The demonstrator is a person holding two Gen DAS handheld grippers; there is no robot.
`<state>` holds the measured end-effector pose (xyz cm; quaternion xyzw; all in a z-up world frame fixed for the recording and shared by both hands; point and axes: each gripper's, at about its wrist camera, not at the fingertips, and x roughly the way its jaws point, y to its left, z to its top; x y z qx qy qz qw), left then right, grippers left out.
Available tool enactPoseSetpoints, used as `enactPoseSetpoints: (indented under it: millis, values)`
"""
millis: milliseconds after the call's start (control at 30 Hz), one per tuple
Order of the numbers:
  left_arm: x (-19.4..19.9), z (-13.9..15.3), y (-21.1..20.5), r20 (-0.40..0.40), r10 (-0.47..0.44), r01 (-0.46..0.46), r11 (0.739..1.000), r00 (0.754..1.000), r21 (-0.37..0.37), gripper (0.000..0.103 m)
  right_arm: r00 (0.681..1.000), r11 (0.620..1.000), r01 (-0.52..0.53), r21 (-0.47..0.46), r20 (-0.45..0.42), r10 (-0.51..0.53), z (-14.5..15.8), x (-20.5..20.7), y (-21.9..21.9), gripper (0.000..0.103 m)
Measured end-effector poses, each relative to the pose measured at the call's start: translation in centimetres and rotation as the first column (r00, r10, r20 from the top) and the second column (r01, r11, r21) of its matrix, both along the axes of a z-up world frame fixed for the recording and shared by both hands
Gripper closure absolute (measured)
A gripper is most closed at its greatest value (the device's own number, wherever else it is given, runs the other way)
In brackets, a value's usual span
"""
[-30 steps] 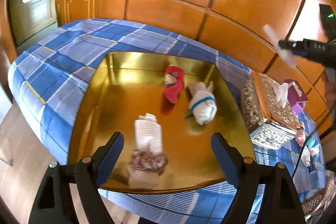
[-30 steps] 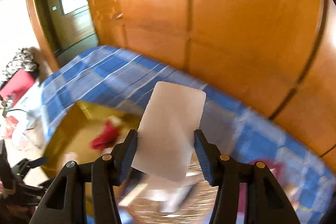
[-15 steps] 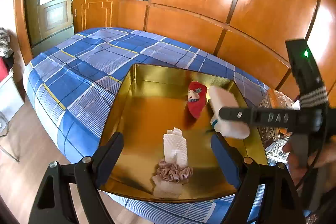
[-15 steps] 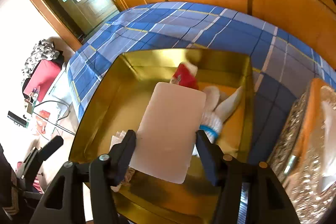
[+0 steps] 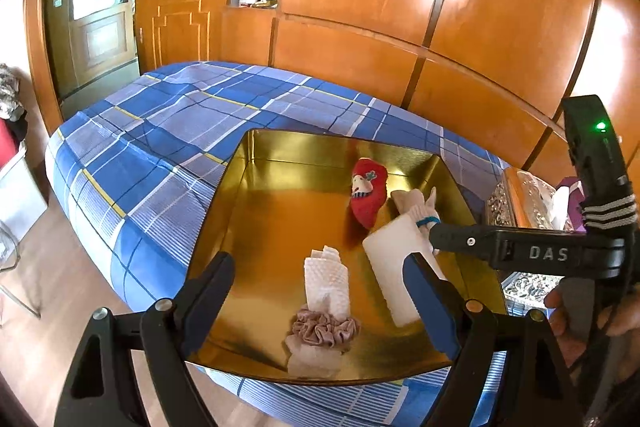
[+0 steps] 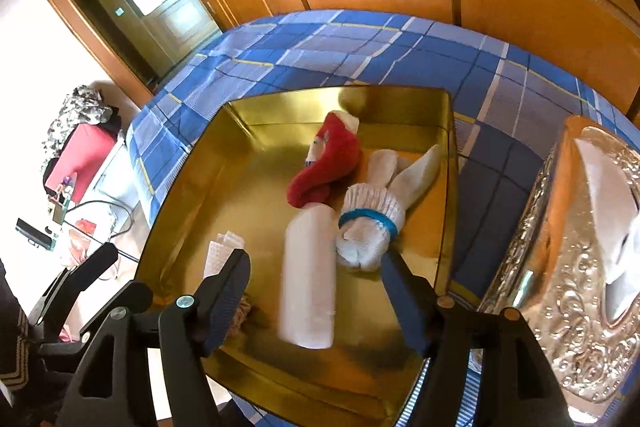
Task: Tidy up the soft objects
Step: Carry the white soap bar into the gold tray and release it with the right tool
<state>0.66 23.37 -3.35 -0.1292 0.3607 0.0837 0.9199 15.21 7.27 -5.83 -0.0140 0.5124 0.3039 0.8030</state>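
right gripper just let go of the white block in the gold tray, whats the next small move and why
Probably lift the right gripper straight up and back out of the gold tray. Its jaws are opening and the white sponge block now lies on the tray floor between them, against the white sock; pulling sideways could drag it.

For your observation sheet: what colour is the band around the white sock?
Blue: the band circles the white sock, clearest in the right wrist view.

I see a home bedroom, blue plaid bed cover [image 5: 168, 131], wooden wardrobe doors [image 5: 400, 7], panelled door [image 5: 100, 7]
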Motion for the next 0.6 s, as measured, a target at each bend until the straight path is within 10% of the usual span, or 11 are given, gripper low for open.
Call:
enactPoseSetpoints:
  millis: [600]
  values:
    - [-0.4,0.2,-1.8,-0.001,-0.028,0.028,0.999,1.000,0.041,0.012,0.915,0.990,0.111,-0.081,0.397,-0.071,5.7,-5.2,-4.6,0.034]
